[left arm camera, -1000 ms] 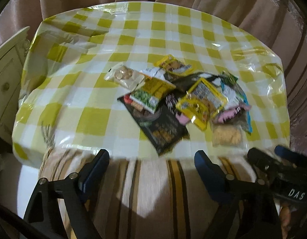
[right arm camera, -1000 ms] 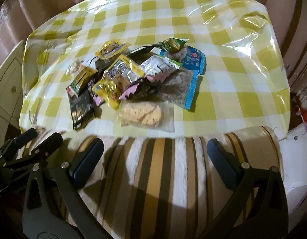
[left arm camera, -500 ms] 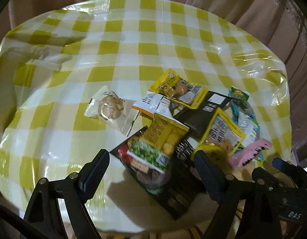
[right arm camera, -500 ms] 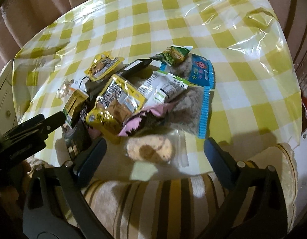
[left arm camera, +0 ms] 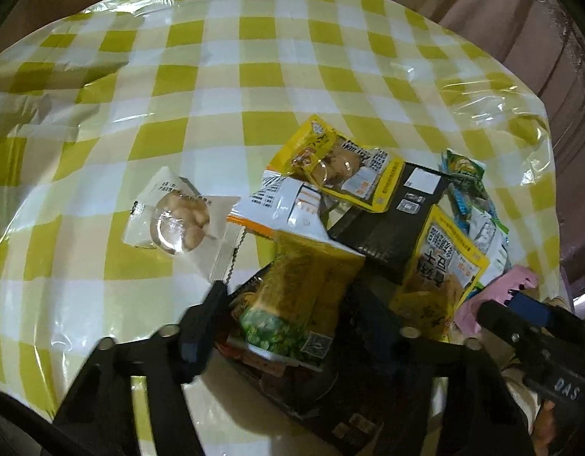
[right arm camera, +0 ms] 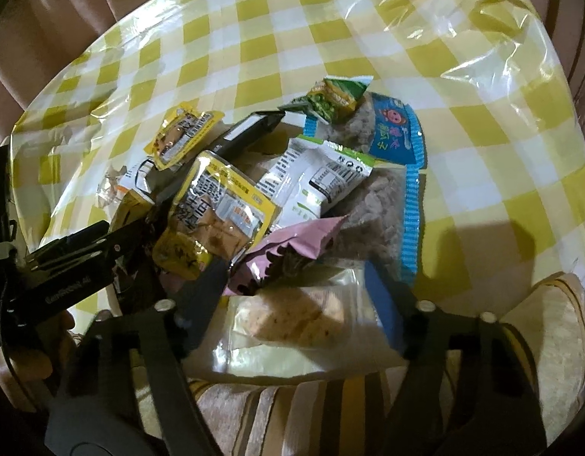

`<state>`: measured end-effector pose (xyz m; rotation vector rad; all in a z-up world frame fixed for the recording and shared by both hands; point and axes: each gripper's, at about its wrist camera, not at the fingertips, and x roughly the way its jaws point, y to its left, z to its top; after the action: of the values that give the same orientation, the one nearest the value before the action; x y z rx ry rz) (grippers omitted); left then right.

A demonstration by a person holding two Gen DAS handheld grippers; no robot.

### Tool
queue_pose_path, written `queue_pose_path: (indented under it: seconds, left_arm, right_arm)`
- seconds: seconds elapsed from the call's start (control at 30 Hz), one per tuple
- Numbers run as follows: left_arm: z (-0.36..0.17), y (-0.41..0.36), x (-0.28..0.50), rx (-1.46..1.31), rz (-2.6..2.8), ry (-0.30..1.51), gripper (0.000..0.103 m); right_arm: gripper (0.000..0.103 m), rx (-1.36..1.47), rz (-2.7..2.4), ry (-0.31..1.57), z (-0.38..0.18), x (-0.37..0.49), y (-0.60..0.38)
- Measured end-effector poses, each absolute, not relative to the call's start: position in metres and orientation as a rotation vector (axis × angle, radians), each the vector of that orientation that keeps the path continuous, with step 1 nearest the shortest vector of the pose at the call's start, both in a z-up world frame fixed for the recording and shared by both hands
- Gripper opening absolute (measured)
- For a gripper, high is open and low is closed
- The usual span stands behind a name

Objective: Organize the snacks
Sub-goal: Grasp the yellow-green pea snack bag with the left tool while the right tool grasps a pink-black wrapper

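- The snacks lie in a loose heap on the near part of the checked tablecloth [left arm camera: 224, 76], packets overlapping so that most are only partly seen.
- Nearest the left gripper [left arm camera: 288, 326] is a yellow packet with green peas printed on it [left arm camera: 296, 304]; its long axis runs away from the table edge, pea end nearest. It sits between the two fingers, whose jaws have just been closing to a narrow gap; whether the pads already press its sides I cannot tell, as the right-hand finger is lost in the dark.
- Beneath it a black packet [left arm camera: 353, 402] is mostly covered and too dim to read.
- A clear-windowed white packet [left arm camera: 178, 220] lies alone to the left, apart from the heap, tilted across the checks.
- The right gripper [right arm camera: 296, 304] straddles a clear bag holding a pale biscuit [right arm camera: 292, 323] at the table's near edge, its long side lying across the fingers. Those jaws have also just been closing; the bag's clear edges are hard to trace against the pads, so contact is uncertain.
- Behind it, a pink packet [right arm camera: 292, 243] is crumpled, a blue-edged bag [right arm camera: 391, 174] half buried.
- A striped cloth [right arm camera: 330, 410] hangs below the table edge.
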<state>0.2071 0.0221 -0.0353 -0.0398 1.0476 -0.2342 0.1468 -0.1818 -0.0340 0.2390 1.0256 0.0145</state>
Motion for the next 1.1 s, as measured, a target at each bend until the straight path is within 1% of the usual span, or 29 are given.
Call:
queue_pose_path:
  seconds: [0.03, 0.07, 0.13, 0.2, 0.33, 0.37, 0.7, 1.1]
  left_arm:
    - [-0.035, 0.022, 0.206, -0.035, -0.226, 1.048, 0.049]
    - [-0.035, 0.022, 0.205, -0.030, -0.223, 1.046, 0.048]
    - [-0.034, 0.020, 0.203, -0.021, -0.230, 1.040, 0.045]
    - [-0.033, 0.019, 0.200, -0.015, -0.226, 1.035, 0.042]
    - [-0.028, 0.021, 0.194, -0.024, -0.214, 1.018, 0.040]
    - [-0.025, 0.022, 0.191, -0.027, -0.209, 1.007, 0.040]
    - [-0.002, 0.028, 0.166, -0.053, -0.145, 0.929, 0.039]
    - [0.019, 0.004, 0.127, -0.101, -0.159, 0.878, 0.038]
  right_arm:
    - [0.067, 0.256, 0.017, 1.020, -0.035, 0.147, -0.184]
    - [0.062, 0.263, 0.015, 1.014, -0.034, 0.146, -0.185]
    - [0.053, 0.278, 0.029, 1.005, -0.034, 0.146, -0.186]
    - [0.039, 0.287, 0.050, 1.009, -0.035, 0.146, -0.186]
    - [0.032, 0.296, 0.062, 1.003, -0.033, 0.143, -0.188]
    - [0.029, 0.305, 0.067, 1.001, -0.033, 0.141, -0.189]
    - [0.024, 0.306, 0.107, 0.924, -0.017, 0.124, -0.191]
    - [0.023, 0.297, 0.092, 0.872, 0.001, 0.103, -0.208]
